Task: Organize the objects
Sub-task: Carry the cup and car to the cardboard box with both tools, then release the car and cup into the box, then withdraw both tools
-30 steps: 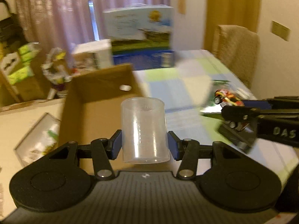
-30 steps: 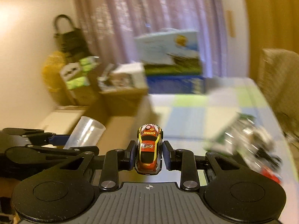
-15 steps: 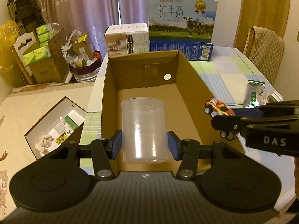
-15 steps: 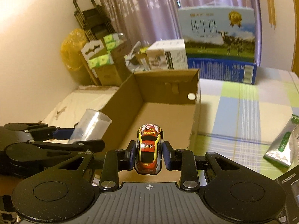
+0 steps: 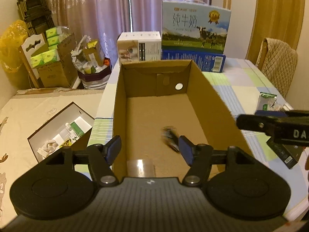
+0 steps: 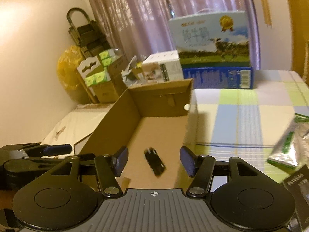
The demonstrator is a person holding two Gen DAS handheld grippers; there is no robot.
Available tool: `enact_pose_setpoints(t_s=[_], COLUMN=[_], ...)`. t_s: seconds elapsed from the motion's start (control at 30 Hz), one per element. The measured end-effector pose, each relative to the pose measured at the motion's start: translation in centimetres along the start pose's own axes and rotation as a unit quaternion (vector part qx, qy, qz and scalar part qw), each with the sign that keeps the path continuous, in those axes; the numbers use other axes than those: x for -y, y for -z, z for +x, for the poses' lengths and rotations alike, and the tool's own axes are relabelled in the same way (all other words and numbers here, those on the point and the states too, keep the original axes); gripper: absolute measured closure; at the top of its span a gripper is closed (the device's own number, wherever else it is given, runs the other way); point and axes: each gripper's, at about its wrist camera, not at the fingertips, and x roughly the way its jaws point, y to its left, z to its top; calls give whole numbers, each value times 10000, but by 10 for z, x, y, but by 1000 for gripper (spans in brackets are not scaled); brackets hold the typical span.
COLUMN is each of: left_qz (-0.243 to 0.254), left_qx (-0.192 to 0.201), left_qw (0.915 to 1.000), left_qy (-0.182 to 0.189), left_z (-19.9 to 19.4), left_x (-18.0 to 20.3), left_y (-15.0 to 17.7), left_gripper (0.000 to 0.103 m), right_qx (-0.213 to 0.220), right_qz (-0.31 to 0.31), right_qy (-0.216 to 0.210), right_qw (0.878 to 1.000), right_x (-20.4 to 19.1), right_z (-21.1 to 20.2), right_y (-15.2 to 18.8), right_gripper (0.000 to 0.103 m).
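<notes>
With both my grippers, left (image 5: 149, 147) and right (image 6: 154, 161), spread empty, cup (image 5: 141, 167) and toy car (image 6: 154, 163) sit in the cardboard box (image 5: 212, 96); the foil packet (image 6: 287, 147) remains outside.

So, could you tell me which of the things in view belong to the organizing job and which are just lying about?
Part of the job:
- cardboard box
- clear cup, lying in the box
- toy car, blurred, in the box
- left gripper and right gripper, both open

Just lying about:
- milk carton case
- white box
- green-and-silver packet
- chair
</notes>
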Motion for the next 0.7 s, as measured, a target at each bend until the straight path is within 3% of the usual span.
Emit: enact_pose_setpoints(t_s=[0.37,0.7], left_qz=[-151,19], left_qx=[243,79], left_qw=[9991,9970], left_qy=[303,767], left_z=[-57,-66], left_x=[56,128], left_y=[25,41], left_gripper=[33,28], right_qx=[143,201], right_qz=[204,791], right_qy=[655,1489], right_qw=[9975,9855], right_x=[35,106], right_z=[-99,-171], right_y=[57,95], right_gripper=[46,46])
